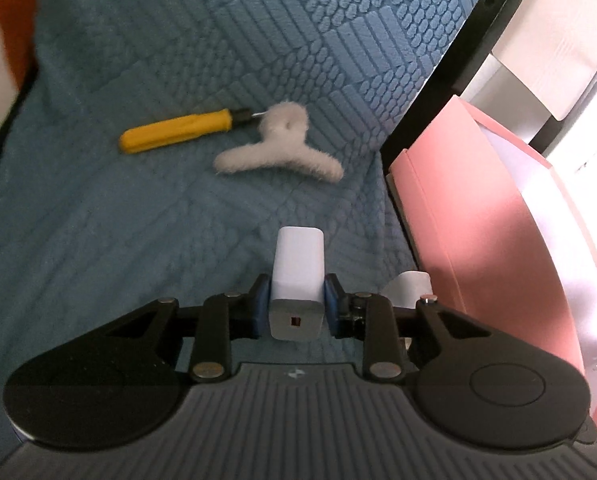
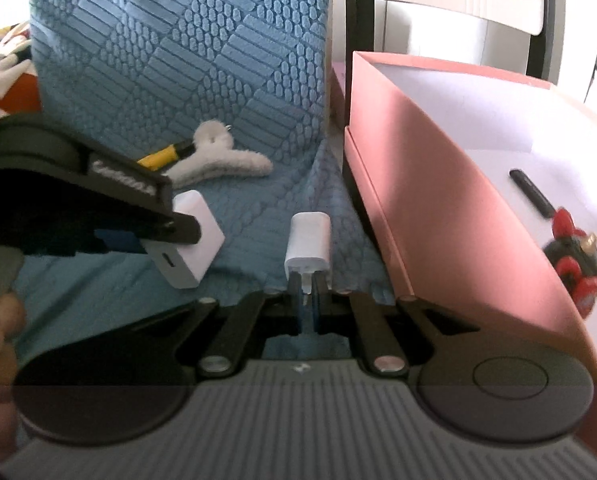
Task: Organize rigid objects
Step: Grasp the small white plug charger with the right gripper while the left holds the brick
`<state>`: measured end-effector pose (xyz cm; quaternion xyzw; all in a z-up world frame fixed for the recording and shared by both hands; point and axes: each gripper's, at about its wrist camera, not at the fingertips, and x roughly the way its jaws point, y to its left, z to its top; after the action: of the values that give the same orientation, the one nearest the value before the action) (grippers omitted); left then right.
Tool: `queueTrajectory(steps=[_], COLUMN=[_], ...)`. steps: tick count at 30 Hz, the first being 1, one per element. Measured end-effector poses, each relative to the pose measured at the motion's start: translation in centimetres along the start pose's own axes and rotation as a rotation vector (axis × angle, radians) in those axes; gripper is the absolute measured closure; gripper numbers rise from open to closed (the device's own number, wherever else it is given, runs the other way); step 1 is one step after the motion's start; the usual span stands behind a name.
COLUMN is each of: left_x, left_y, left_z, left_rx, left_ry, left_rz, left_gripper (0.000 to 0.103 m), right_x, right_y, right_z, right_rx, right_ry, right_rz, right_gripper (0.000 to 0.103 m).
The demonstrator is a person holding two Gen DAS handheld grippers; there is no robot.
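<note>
My left gripper (image 1: 295, 302) is shut on a white charger block (image 1: 298, 268) and holds it just above the blue textured cloth (image 1: 138, 220). In the right wrist view that block (image 2: 196, 246) sits in the left gripper's black fingers (image 2: 178, 226). My right gripper (image 2: 308, 304) is shut on the prongs of a smaller white plug adapter (image 2: 308, 246), which also shows in the left wrist view (image 1: 408, 286). A yellow-handled screwdriver (image 1: 176, 135) and a fluffy white hair claw (image 1: 280, 146) lie further back on the cloth.
An open pink box (image 2: 438, 216) stands to the right of the cloth. Inside it lie a black stick (image 2: 532, 194) and a red-and-black figure (image 2: 576, 266). A blue cushion (image 2: 202, 52) rises behind. A black metal frame (image 2: 360, 4) and a white chair back stand beyond.
</note>
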<state>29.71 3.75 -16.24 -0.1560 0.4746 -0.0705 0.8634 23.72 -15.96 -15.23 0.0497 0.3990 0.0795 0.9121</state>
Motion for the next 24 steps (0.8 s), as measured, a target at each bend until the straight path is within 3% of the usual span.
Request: queueTrajectory(steps=[2,11,20,24], left_x=[-1.1,-4.5,-5.0,-4.6], left_y=[0.4,0.7,0.1,0.6], left_z=[-1.4,-5.7,-5.9,-5.7], left_rx=[-0.017,-0.071,-0.082,-0.116], left_ry=[-0.005,-0.024,-0.005,0.018], left_rz=[0.008,0.036,0.080,0.058], left_gripper=[0.071,0.071,0.070,0.070], right_x=[-0.8,-4.3,-4.5,-4.1], right_y=[0.0,0.1,0.1,0.1], right_z=[-0.6,-2.7,-1.6,-0.7], right_rx=[-0.013,-0.074,-0.066,-0.051], right_ry=[0.008,0.018,-0.043,-0.075], right_rz=[0.014,0.064,0.075,0.064], right_gripper=[0.100,0.100,0.099,0.097])
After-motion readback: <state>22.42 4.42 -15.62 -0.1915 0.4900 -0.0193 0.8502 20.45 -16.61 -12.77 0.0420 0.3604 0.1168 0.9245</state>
